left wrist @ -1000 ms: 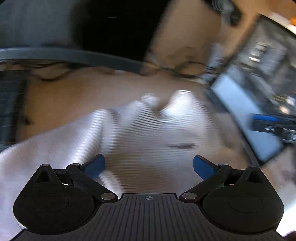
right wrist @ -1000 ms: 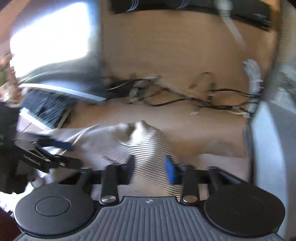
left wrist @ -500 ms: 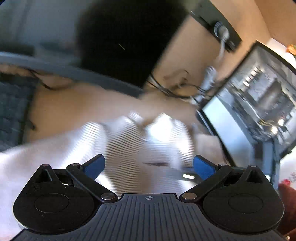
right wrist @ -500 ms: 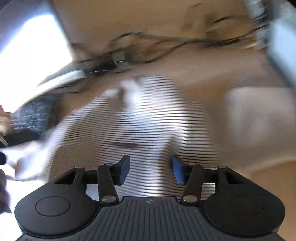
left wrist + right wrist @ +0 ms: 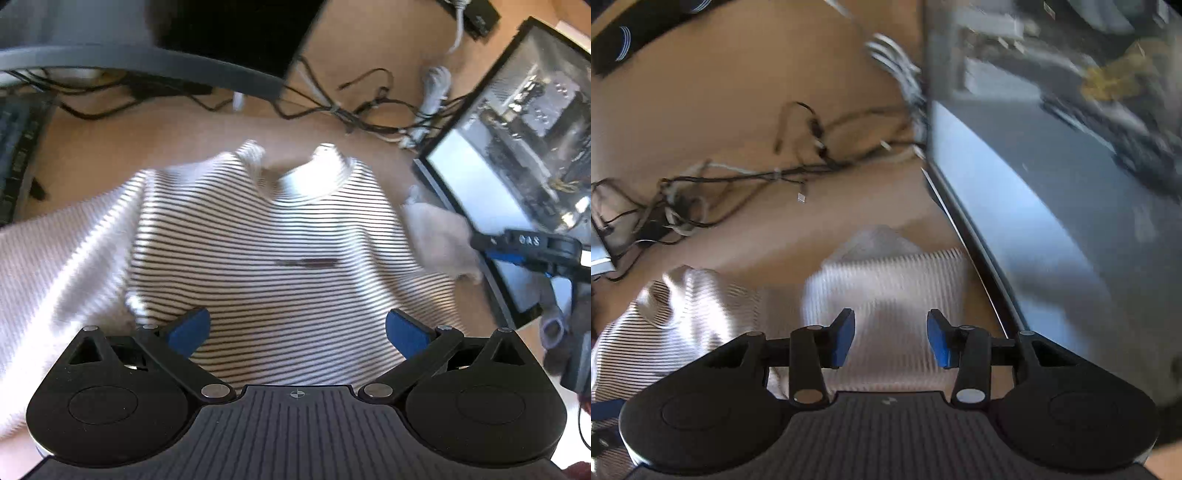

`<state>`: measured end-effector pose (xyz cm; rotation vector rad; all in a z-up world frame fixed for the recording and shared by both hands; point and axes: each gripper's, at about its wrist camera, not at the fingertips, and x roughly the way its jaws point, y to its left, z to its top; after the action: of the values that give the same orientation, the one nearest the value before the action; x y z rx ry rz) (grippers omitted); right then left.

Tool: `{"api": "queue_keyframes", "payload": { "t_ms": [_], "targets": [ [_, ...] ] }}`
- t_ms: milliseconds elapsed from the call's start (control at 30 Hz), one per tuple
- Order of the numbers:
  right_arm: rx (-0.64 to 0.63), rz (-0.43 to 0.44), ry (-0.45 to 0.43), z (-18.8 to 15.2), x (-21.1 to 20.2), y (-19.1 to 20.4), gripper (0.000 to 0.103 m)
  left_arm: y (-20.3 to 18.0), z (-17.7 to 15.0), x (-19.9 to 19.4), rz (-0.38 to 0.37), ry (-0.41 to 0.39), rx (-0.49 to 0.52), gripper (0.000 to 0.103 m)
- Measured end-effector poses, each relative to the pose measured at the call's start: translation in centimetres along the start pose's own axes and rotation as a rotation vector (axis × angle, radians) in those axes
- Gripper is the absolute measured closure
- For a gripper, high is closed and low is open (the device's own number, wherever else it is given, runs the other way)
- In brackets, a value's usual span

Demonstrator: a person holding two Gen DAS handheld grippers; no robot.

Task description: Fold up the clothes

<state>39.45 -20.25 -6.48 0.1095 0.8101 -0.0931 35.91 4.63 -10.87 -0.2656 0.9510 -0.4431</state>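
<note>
Here your left gripper (image 5: 295, 330) hovered over the striped shirt (image 5: 280, 258), spread flat on the wooden desk (image 5: 147, 140), blue fingers (image 5: 186, 330) wide apart and holding nothing. Your right gripper (image 5: 891, 341) hung, fingers parted and empty, above the shirt's sleeve (image 5: 886, 280) beside the glass-sided computer case (image 5: 1052, 221)

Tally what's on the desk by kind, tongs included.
Striped shirt: 1
Tongs: 2, left and right, both open
Keyboard: 1
Monitor: 1
Glass-sided PC case: 1
Cable tangle: 1, strands uncountable
Total: 7
</note>
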Motion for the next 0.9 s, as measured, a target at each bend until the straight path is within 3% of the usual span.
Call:
{"api": "queue_keyframes", "payload": {
  "t_ms": [100, 267, 467, 500, 533, 567, 633, 733, 833, 867, 900],
  "targets": [
    [0.075, -0.039, 0.02, -1.0, 0.5, -1.2, 0.057, 0.6, -0.1, -0.7, 0.027, 0.011, 0.023, 0.0],
    [0.049, -0.104, -0.057, -0.9, 0.9, -0.8, 0.05, 1.5, -0.2, -1.4, 0.066, 0.016, 0.03, 0.0],
    [0.178, -0.078, -0.017, -1.0, 2.9, -2.4, 0.05, 1.7, -0.1, -1.4, 0.069, 0.021, 0.029, 0.0],
    [0.198, -0.059, -0.012, -1.0, 3.2, -2.5, 0.054, 1.6, -0.1, -1.3, 0.075, 0.021, 0.033, 0.0],
    [0.21, -0.034, -0.01, -0.8, 3.4, -2.6, 0.062, 1.5, -0.1, -1.3, 0.079, 0.021, 0.036, 0.0],
    [0.218, -0.003, -0.011, -0.5, 3.4, -2.6, 0.085, 1.5, -0.2, -1.2, 0.083, 0.019, 0.04, 0.0],
    [0.206, 0.091, -0.039, 0.9, 2.3, -2.2, 0.091, 1.4, -0.3, -1.2, 0.086, 0.017, 0.05, 0.0],
    [0.052, 0.31, -0.076, 2.4, -2.0, -0.1, 0.092, 1.7, -0.3, -1.4, 0.072, 0.013, 0.039, 0.0],
    [-0.137, 0.552, 0.082, 1.3, -5.1, 2.4, 0.082, 2.3, -0.3, -1.6, 0.042, 0.002, 0.01, 0.0],
    [-0.19, 0.591, 0.104, 0.6, -6.1, 3.0, 0.074, 2.5, -0.3, -1.7, 0.033, -0.001, 0.001, 0.0],
    [-0.231, 0.565, 0.082, 0.2, -6.9, 3.3, 0.061, 2.7, -0.3, -1.8, 0.023, -0.004, -0.006, 0.0]
  ]
}}
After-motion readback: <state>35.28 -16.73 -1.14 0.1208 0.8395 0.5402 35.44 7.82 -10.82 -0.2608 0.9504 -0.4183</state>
